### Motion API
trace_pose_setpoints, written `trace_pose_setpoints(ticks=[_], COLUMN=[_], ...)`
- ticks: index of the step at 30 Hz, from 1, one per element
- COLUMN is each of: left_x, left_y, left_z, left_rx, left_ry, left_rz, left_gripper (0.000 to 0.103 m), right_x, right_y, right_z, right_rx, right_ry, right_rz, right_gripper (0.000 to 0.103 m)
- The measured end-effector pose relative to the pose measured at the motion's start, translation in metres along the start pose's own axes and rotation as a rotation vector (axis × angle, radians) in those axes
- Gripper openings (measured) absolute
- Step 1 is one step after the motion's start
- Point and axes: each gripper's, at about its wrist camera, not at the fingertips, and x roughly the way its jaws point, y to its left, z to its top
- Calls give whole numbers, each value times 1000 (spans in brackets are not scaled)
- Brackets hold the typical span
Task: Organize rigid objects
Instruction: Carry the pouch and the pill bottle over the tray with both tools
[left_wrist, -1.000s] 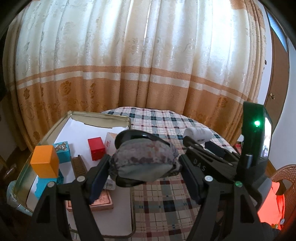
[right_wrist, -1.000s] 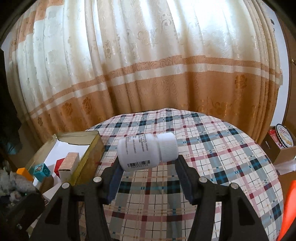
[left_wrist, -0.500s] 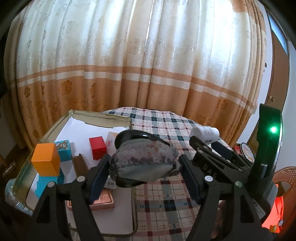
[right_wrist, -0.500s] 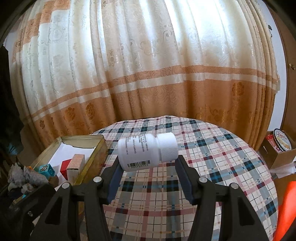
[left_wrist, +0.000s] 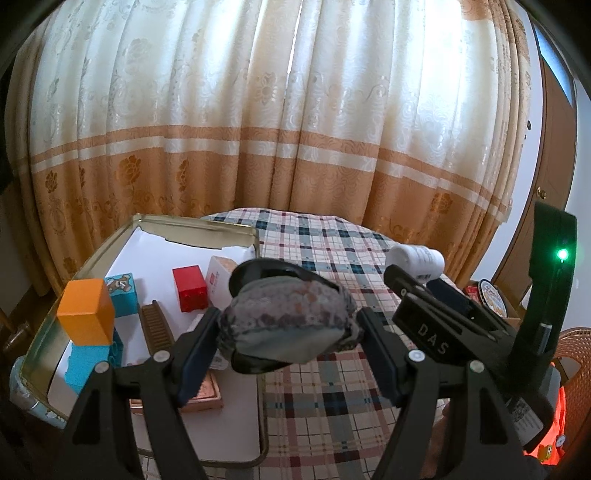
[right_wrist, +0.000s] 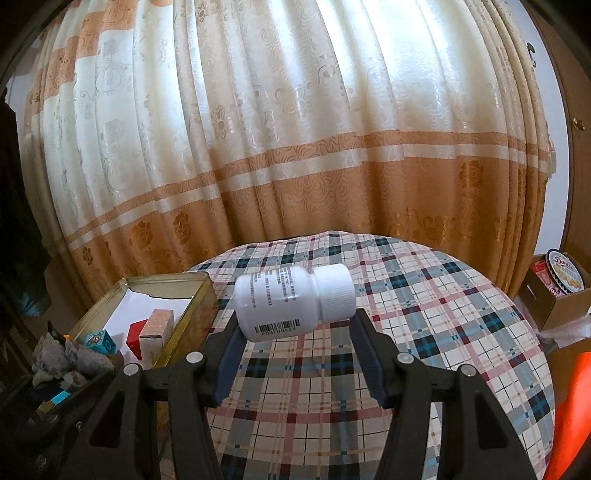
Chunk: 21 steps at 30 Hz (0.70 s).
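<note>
Both grippers are loaded and held in the air above the worktop (right_wrist: 424, 332), which is covered with a plaid cloth. I judge that the step in hand is the carrying of two things toward the open metal tin (left_wrist: 192, 225) at the left, where other things are already collected.

The left gripper (left_wrist: 288, 332) is clamped on a dark rounded object with a mottled grey and reddish surface (left_wrist: 288, 314); I cannot tell exactly what it is. It hangs above the near right edge of the tin, with both pads pressing on its sides. The right gripper (right_wrist: 295, 325) grasps a white pill bottle (right_wrist: 291, 299), which lies sideways between the pads with its cap to the right and its barcode facing down toward the viewer. This bottle is over the cloth, just to the right of the tin.

Inside the tin I see an orange block (left_wrist: 86, 310), a red block (left_wrist: 190, 288), a blue box with a bear picture (left_wrist: 120, 291) and a brown comb (left_wrist: 157, 328).

Both grippers point a little downward and look level, not rolled. The next move probably calls for bringing one of them down over a free part of the white lining, so that the standing blocks are not knocked, and then releasing.
</note>
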Motion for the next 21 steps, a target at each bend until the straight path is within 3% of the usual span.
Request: trace_pose_setpoints(ticks=[21], left_x=[-1], left_y=[0], left_z=[0], left_rx=[-3], left_ry=[-4], left_rz=[4], left_gripper=[75], right_x=[-3], right_y=[0], right_z=[-3], right_rx=[15], right_ry=[-1], right_rz=[14], right_gripper=[59])
